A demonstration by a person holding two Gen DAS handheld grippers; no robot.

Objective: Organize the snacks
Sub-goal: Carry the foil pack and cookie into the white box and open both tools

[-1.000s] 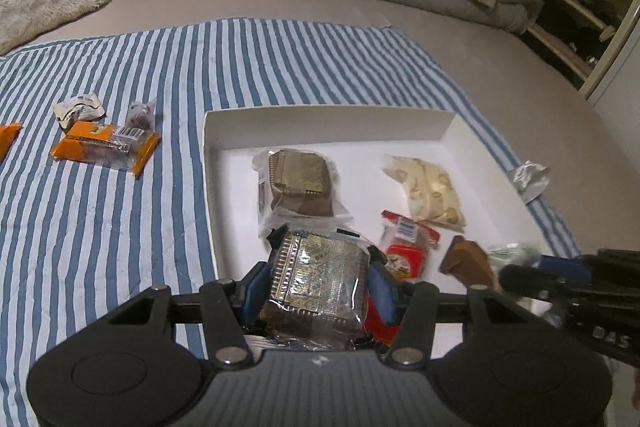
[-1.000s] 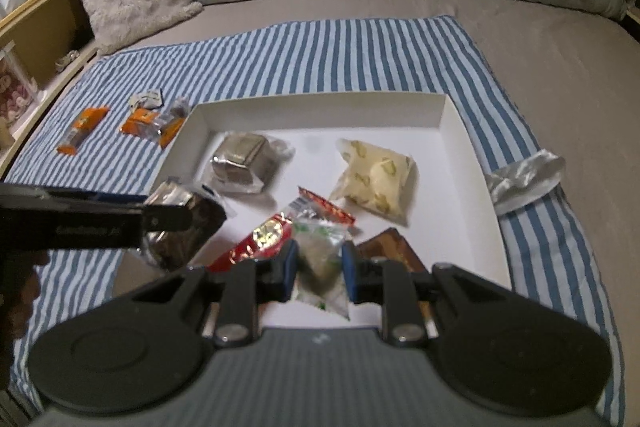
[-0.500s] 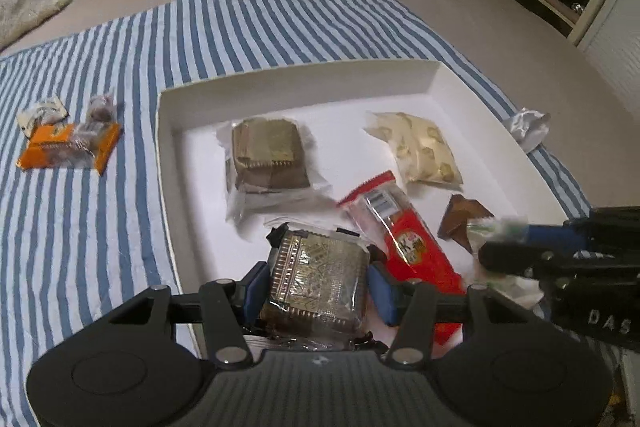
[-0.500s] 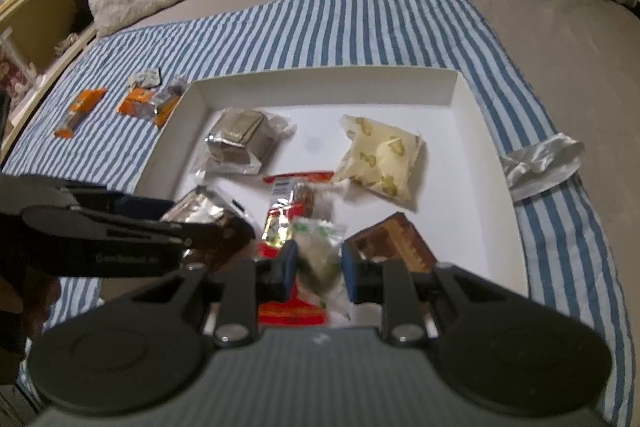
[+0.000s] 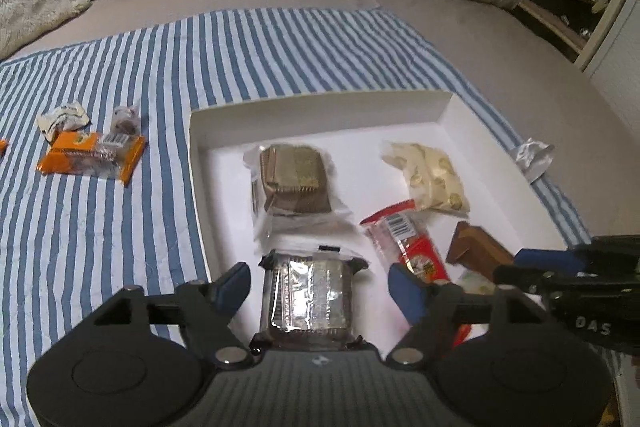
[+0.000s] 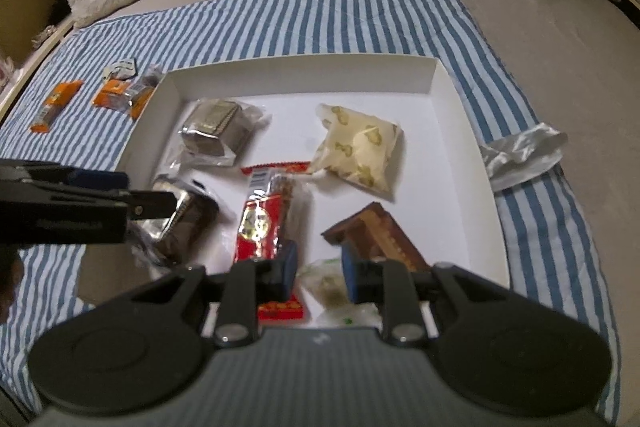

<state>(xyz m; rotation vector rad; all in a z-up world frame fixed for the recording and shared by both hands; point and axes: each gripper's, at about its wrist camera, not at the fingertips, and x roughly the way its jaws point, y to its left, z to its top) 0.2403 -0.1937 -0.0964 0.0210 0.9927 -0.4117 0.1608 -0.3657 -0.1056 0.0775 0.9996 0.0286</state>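
On the striped cloth point(image 5: 120, 227), at the left, an orange packet point(image 5: 91, 158) is seen outside the white tray point(image 5: 320, 107). Inside the tray, the left gripper point(image 5: 318, 283) has just been opened, its jaws clear of the silver biscuit pack point(image 5: 307, 299) between them. Further right, a small pale packet point(image 6: 325, 285) is clamped by the right gripper point(image 6: 319, 269).

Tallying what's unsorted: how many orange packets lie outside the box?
2. One orange packet lies on the cloth by the box's far-left corner, the other further left. More may be hidden.
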